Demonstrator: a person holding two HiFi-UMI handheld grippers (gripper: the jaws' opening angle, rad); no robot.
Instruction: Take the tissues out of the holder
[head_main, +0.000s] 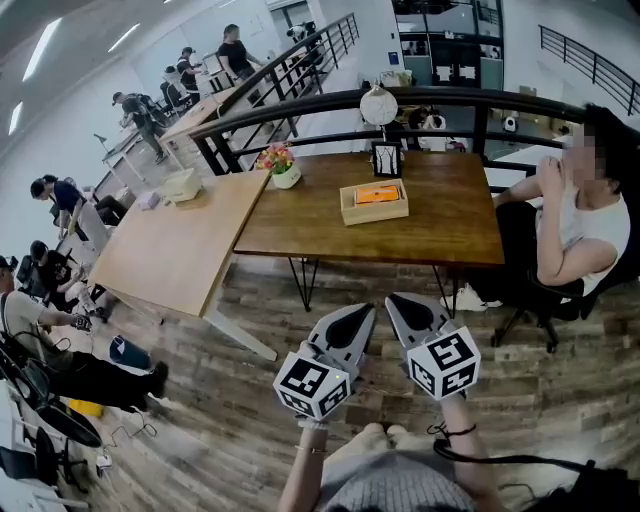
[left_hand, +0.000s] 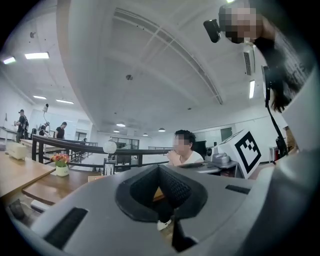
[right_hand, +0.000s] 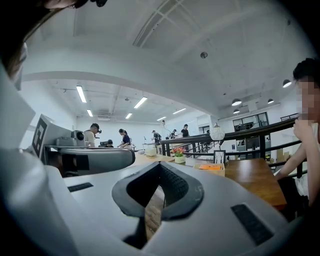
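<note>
I see both pairs of jaws pressed together on nothing. My left gripper (head_main: 362, 314) (left_hand: 159, 168) and right gripper (head_main: 397, 301) (right_hand: 160, 164) sit side by side, low over the wooden floor (head_main: 250, 420), tips aimed at the dark worktop (head_main: 450, 220). The one tissue holder (head_main: 374, 213) (right_hand: 210, 171), with an orange pack (head_main: 378, 194) inside, stands on that worktop, well apart from both.

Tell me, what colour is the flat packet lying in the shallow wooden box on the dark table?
Orange; the flat packet shows best in the head view.
</note>
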